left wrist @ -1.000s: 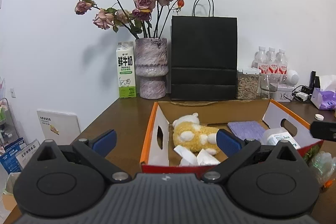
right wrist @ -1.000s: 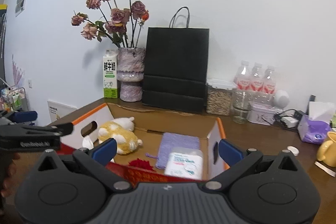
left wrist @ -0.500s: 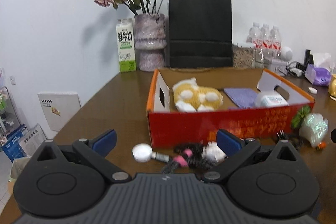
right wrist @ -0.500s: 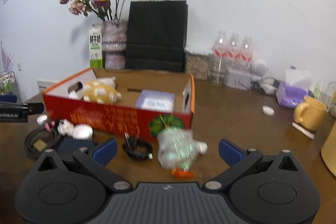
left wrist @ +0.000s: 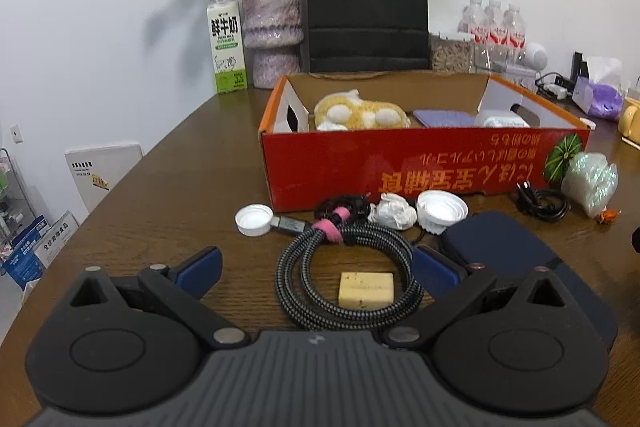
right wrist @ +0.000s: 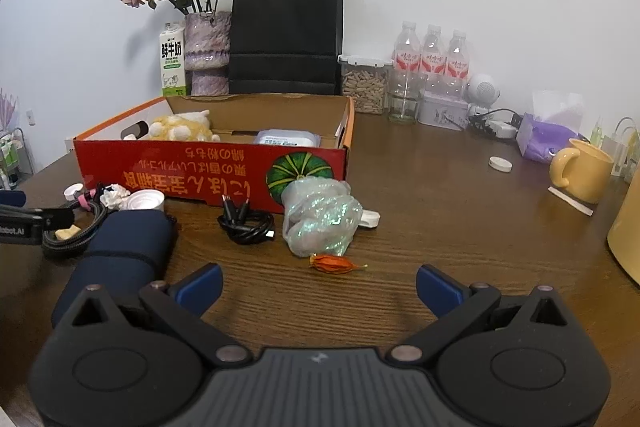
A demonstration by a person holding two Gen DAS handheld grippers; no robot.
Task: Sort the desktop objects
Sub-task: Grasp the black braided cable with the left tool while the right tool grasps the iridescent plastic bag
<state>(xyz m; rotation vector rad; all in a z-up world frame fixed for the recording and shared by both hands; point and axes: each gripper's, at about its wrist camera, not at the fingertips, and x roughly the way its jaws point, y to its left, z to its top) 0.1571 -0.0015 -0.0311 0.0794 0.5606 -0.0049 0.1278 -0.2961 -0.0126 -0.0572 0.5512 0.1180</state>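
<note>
Both grippers are black, the left gripper (left wrist: 316, 269) and right gripper (right wrist: 319, 283) alike. Blue pads (left wrist: 199, 266) line the fingers. Silver screws (right wrist: 229, 353) dot the ribbed grey bodies.

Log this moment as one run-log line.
left gripper: open, over braided cable | right gripper: open, empty | red box: partly filled

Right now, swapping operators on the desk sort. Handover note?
Left gripper: open, empty, low over the braided cable and yellow eraser.
Right gripper: open, empty, facing the dried orange flower.
Already in the red box: plush toy, purple cloth, wipes pack.
Left on the table in front of the box: two white lids, crumpled tissue, navy pouch, black cable, plastic bag.
</note>
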